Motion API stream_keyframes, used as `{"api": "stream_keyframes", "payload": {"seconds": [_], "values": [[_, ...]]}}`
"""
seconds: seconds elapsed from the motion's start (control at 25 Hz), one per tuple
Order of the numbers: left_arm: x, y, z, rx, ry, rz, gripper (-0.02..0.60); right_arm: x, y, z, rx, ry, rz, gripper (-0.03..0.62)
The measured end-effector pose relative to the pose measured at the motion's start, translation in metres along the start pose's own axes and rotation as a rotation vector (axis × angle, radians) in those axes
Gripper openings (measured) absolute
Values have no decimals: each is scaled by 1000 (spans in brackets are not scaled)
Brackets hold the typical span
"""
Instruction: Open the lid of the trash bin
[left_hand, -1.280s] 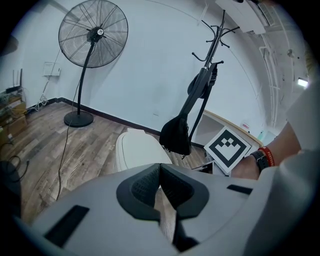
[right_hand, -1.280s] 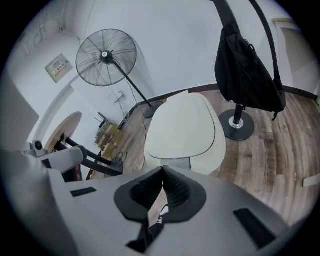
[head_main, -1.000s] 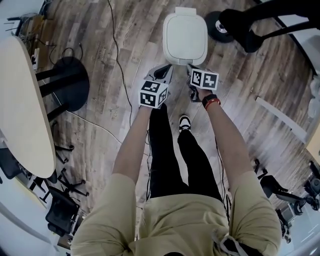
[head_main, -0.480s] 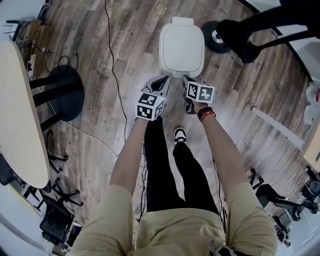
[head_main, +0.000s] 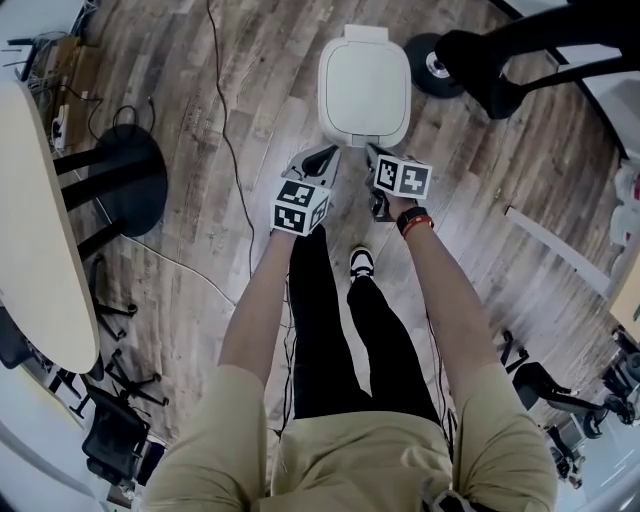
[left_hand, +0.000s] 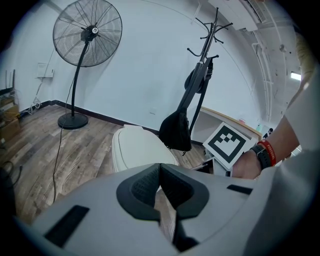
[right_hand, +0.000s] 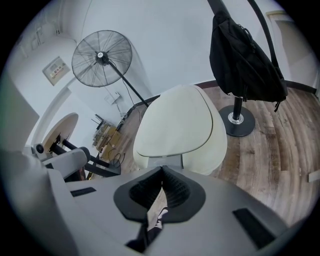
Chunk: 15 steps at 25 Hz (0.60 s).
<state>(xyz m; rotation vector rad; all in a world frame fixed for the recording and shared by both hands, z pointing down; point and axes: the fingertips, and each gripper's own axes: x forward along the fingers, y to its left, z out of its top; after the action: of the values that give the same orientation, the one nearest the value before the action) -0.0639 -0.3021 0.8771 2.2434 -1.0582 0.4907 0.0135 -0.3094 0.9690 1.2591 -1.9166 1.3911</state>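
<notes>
Head view, bin (head_main: 366, 138): white, stands on the wood floor (head_main: 250, 100) in front of the person.
Head view, lid (head_main: 364, 82): lies flat and shut on the bin.
Head view, left gripper (head_main: 324, 154): just before the near edge of the bin, tips toward it; contact I cannot tell.
Head view, right gripper (head_main: 373, 153): just beside the left one, also at the near edge of the bin.
Head view, surface (head_main: 40, 230): pale and oval, at the far left, well apart from the bin.
Left gripper view, left gripper (left_hand: 159, 170): jaws pressed together, nothing between them.
Left gripper view, bin (left_hand: 135, 147): just beyond the jaws, lid down.
Left gripper view, bag (left_hand: 176, 131): black, hangs from a coat stand (left_hand: 213, 35) behind the bin.
Left gripper view, fan (left_hand: 87, 32): stands near the wall, at the left.
Right gripper view, right gripper (right_hand: 162, 172): jaws pressed together, empty.
Right gripper view, bin (right_hand: 177, 125): straight ahead and near, lid shut.
Right gripper view, bag (right_hand: 245, 55): hangs above and to the right of the bin.
</notes>
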Motion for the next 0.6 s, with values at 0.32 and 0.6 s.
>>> {"api": "stream_keyframes", "payload": {"seconds": [0.32,0.6], "values": [[1,-1,-3,13,11,-9,25,1,-1,-9,-29,31,-6,12],[2,-3,1,18,7,-13,25,-3,-9,-7,-1,3,-20,8]]}}
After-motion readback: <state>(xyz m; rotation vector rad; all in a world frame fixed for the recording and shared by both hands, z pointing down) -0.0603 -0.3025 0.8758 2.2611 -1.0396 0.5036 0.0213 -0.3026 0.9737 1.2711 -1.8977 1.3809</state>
